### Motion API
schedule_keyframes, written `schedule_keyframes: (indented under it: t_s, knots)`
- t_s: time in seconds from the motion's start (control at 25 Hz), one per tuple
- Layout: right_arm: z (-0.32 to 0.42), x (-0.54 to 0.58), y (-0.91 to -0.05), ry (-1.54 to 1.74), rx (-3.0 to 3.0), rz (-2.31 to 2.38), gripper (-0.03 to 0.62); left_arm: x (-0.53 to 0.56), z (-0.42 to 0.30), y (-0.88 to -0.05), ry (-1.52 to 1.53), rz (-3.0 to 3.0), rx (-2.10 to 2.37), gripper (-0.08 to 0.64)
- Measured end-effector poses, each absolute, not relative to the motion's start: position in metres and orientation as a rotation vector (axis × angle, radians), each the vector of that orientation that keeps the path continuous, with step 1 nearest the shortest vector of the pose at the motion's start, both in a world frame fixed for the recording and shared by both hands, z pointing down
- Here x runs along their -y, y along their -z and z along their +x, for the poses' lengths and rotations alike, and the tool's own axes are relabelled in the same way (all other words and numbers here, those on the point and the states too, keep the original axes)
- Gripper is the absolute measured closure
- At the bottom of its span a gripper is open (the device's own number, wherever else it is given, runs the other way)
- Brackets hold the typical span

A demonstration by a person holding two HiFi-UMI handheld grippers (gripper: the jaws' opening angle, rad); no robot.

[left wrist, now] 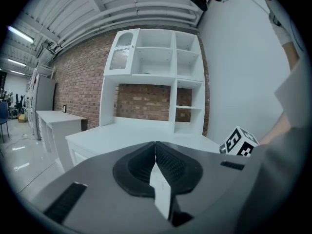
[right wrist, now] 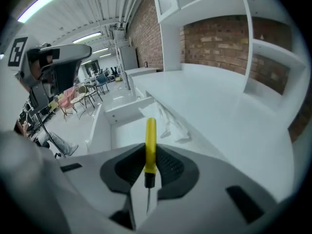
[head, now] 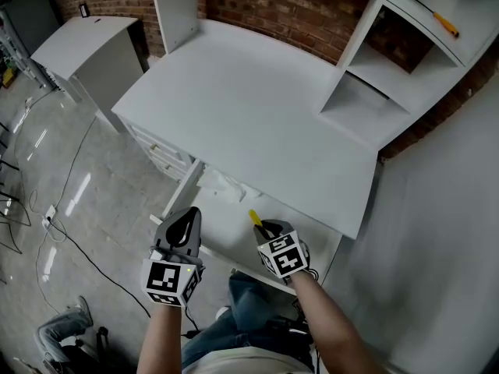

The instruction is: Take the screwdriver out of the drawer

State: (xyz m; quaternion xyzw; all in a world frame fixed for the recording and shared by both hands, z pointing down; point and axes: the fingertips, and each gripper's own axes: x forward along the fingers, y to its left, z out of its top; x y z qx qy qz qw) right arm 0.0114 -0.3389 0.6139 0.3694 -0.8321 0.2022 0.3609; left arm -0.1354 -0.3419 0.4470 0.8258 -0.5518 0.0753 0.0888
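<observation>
The right claw grips the yellow screwdriver by its handle above the open drawer, while the left claw, to its left, is clenched on nothing.

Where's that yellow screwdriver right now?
The screwdriver is pinched between the jaws of the right gripper, low in the middle of the head view, over the open drawer that sticks out from under the white desk's front edge.

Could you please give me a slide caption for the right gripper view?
Right gripper shut on a yellow screwdriver, held over the open drawer.
</observation>
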Motion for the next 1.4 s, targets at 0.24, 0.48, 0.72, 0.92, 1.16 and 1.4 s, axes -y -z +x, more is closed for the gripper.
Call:
schedule_keyframes:
  t_s: [0.24, 0.48, 0.72, 0.92, 1.16, 1.4]
  knots:
    - [0.027, 0.341, -0.561, -0.463, 2.205, 1.076, 0.518, 0.339, -0.127, -0.428, -0.178, 2.505, 1.618, 0.548]
    - [0.057, 0.358, -0.533, -0.474, 2.225, 1.223, 0.518, 0.349, -0.110, -0.421, -0.169, 2.541, 1.589, 0.547]
    - [0.100, 0.398, -0.532, -0.658, 2.209, 1.410, 0.518, 0.369, -0.091, -0.420, -0.193, 2.559, 1.570, 0.547]
    - [0.136, 0.440, -0.544, -0.860, 2.158, 1.536, 0.518, 0.390, -0.084, -0.427, -0.228, 2.542, 1.577, 0.547]
    - [0.165, 0.475, -0.578, -0.955, 2.014, 1.564, 0.517, 0.413, -0.078, -0.436, -0.265, 2.503, 1.592, 0.546]
    - [0.172, 0.489, -0.596, -0.946, 1.950, 1.556, 0.511, 0.421, -0.076, -0.441, -0.290, 2.490, 1.597, 0.546]
